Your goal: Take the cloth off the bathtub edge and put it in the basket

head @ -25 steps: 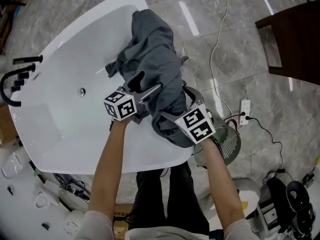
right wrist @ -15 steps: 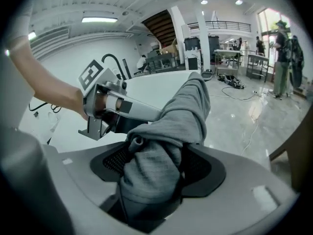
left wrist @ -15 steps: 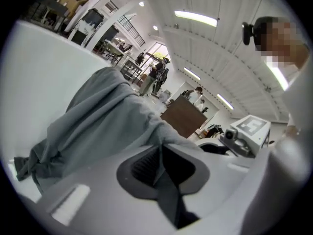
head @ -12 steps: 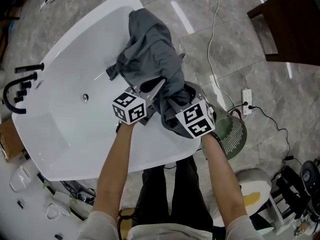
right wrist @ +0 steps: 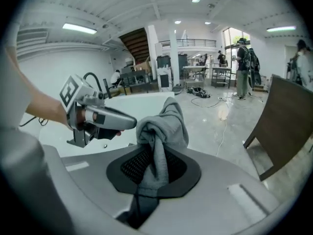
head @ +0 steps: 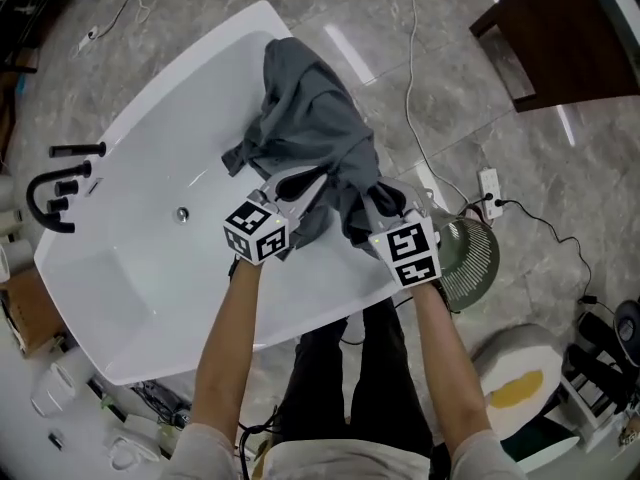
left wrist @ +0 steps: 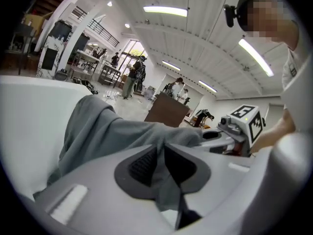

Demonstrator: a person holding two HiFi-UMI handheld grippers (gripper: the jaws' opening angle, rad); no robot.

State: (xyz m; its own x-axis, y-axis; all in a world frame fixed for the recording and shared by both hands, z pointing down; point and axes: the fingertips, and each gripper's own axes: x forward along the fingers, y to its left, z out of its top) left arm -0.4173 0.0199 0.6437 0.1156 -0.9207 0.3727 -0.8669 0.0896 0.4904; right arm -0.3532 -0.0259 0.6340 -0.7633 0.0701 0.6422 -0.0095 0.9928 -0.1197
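Soft grey cloth (head: 315,128) drapes the bathtub edge (head: 272,23), toward 12 o'clock. Left gripper (head: 300,186) pinches a fold; right gripper (head: 372,208) has jaws closing on a bunched end. Limp and light, it likely lifts best by these gathers. Apparent basket (head: 470,260) sits at 4 o'clock.

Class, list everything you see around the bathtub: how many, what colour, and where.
bathtub: one, white, centre-left
cloth: one, grey, draped over the bathtub edge
tap: one, black, bathtub's left end
basket: one, grey-green, on the floor right of the bathtub
power strip: one, white, on the floor by the basket
wooden furniture: one, dark brown, top right
left gripper: one, grey, shut on the cloth
right gripper: one, grey, fingers closing with cloth between them
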